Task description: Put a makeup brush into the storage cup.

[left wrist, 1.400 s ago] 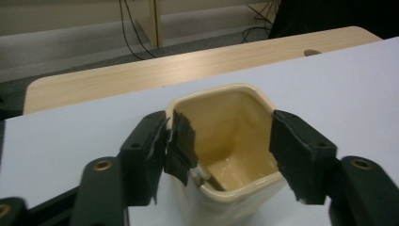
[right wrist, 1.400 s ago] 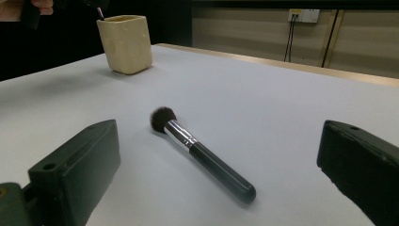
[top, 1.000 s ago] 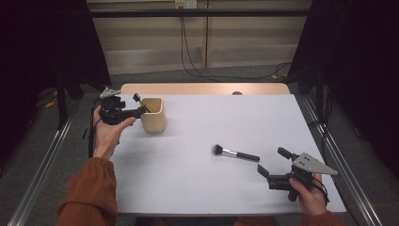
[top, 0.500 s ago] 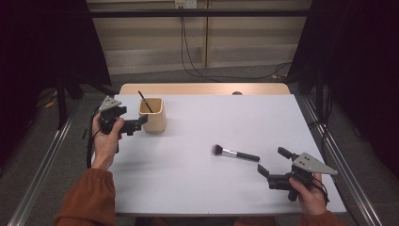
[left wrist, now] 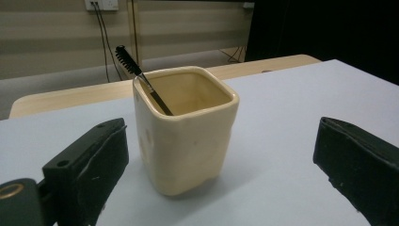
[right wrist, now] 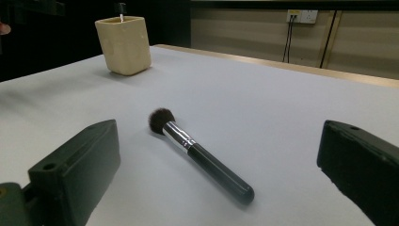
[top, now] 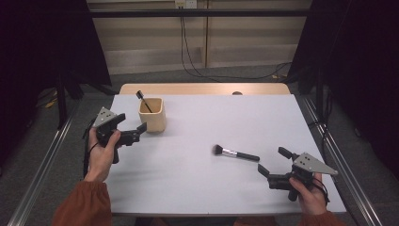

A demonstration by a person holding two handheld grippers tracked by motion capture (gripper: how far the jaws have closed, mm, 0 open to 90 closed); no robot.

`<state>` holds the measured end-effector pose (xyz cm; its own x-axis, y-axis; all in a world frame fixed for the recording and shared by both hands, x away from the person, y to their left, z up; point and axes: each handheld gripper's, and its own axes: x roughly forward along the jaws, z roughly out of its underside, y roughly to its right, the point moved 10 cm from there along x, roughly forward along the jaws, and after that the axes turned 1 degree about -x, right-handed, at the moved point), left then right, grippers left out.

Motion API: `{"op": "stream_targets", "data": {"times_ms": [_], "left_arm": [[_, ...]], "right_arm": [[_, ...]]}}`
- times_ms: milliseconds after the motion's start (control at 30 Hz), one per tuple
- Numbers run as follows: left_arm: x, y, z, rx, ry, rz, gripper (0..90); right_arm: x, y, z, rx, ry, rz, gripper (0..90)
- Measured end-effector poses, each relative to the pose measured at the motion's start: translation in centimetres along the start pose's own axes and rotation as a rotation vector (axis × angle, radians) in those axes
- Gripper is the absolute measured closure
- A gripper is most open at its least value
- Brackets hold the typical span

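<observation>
A person sat at a white table (top: pixel 197 188) holding a two-jaw gripper in each hand. A cream square ceramic cup (top: pixel 152 114) stood near the far left corner. One thin mascara-style wand (top: pixel 143 100) already leaned inside it, bristled tip up against the rim, so that half of the tidying looked done. The left gripper (top: pixel 135 134) hovered just beside the cup on its near side, its jaws spread wide and holding nothing; in the left gripper view the cup (left wrist: pixel 184 127) sat between the two black jaws but apart from both. A makeup brush (top: pixel 235 153) with a dark fluffy head and black handle lay flat on the table, well apart from the cup. The right gripper (top: pixel 273 165) waited near the handle end, jaws spread and empty. Judging by this, the brush remained to be grasped and carried to the cup.
</observation>
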<state>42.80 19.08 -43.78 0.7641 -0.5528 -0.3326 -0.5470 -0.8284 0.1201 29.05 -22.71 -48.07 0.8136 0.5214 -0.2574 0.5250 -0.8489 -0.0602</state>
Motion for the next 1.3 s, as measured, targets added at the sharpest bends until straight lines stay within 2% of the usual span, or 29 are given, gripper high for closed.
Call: {"op": "stream_targets", "data": {"times_ms": [33,200,233,300,367,500,567,600,767,867,900,967,1067,1200,1300], "left_arm": [[-0.2,0.1,0.1,0.008,0.001,-0.010,2.8],[-1.2,0.9,0.5,0.022,0.009,-0.010,2.2],[-1.4,1.0,0.6,0.039,0.010,-0.016,2.2],[-1.9,1.4,0.8,0.040,0.022,0.000,2.8],[-2.4,1.8,1.2,0.056,0.029,-0.003,2.9],[-3.4,2.7,1.4,0.052,0.057,0.027,2.8],[-4.1,3.3,1.7,0.065,0.063,0.045,3.0],[-4.3,3.4,1.8,0.066,0.063,0.039,3.3],[-5.3,3.5,2.7,0.031,0.070,0.032,3.0],[-5.8,3.4,3.1,0.036,0.093,0.026,3.3],[-5.8,3.4,3.3,0.035,0.085,0.026,3.4],[-6.0,3.5,3.6,0.007,0.085,0.037,3.2],[-6.4,3.9,4.1,0.018,0.081,0.036,3.2],[-7.0,4.0,4.7,0.003,0.080,0.020,3.1],[-7.5,4.2,4.9,0.007,0.082,0.018,2.8]], "right_arm": [[0.0,0.0,0.0,0.000,0.000,0.000,0.0],[0.0,-0.1,0.0,-0.004,0.000,0.000,0.0],[0.0,-0.1,0.0,-0.002,0.001,0.002,0.0],[-0.1,-0.1,0.0,-0.002,0.002,0.002,0.0],[-0.1,-0.1,0.0,-0.003,0.002,0.002,0.0],[-0.2,-0.1,0.0,-0.004,0.000,0.005,0.0],[-0.2,-0.1,0.0,-0.006,0.000,0.006,0.0],[-0.2,-0.1,0.0,-0.006,0.000,0.005,0.0],[-0.3,-0.1,0.0,-0.008,0.001,0.005,0.0],[-0.3,-0.1,0.0,-0.004,0.001,0.009,0.0],[-0.2,0.0,0.0,-0.007,0.002,0.009,0.0],[-0.1,-0.1,-0.1,-0.009,0.001,0.008,0.0],[0.1,-0.2,-0.1,-0.015,-0.004,0.003,0.0],[0.3,-0.2,-0.1,-0.011,-0.004,0.006,0.0],[0.3,-0.2,0.0,-0.014,-0.004,0.003,0.0]]}}
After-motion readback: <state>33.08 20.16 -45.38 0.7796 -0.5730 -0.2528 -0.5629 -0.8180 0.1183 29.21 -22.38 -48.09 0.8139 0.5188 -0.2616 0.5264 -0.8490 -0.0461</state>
